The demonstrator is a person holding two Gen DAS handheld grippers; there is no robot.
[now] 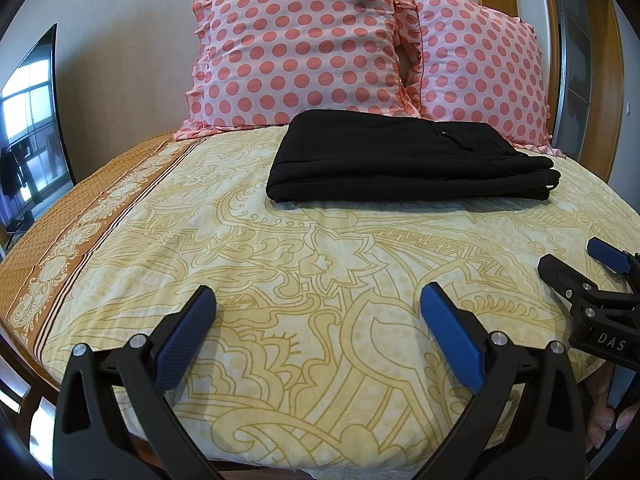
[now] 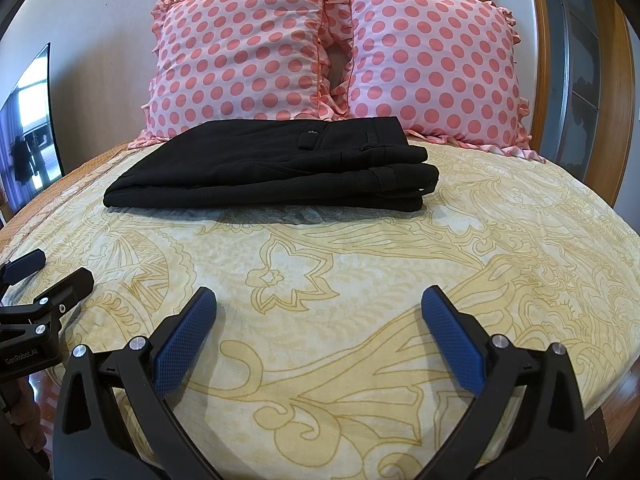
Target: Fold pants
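Black pants (image 1: 408, 158) lie folded in a flat rectangular stack on the yellow patterned bed sheet (image 1: 280, 264), just in front of the pillows; they also show in the right wrist view (image 2: 272, 172). My left gripper (image 1: 318, 300) is open and empty, well back from the pants near the bed's front edge. My right gripper (image 2: 318, 300) is open and empty, also near the front edge. Each gripper shows at the edge of the other's view: the right one (image 1: 572, 256) and the left one (image 2: 52, 270).
Two pink polka-dot pillows (image 1: 304, 48) (image 2: 428, 64) lean against the wall behind the pants. A dark TV screen (image 1: 28, 128) stands at the left. A wooden door frame (image 2: 608, 80) is at the right. The sheet has an orange border (image 1: 80, 224) on the left.
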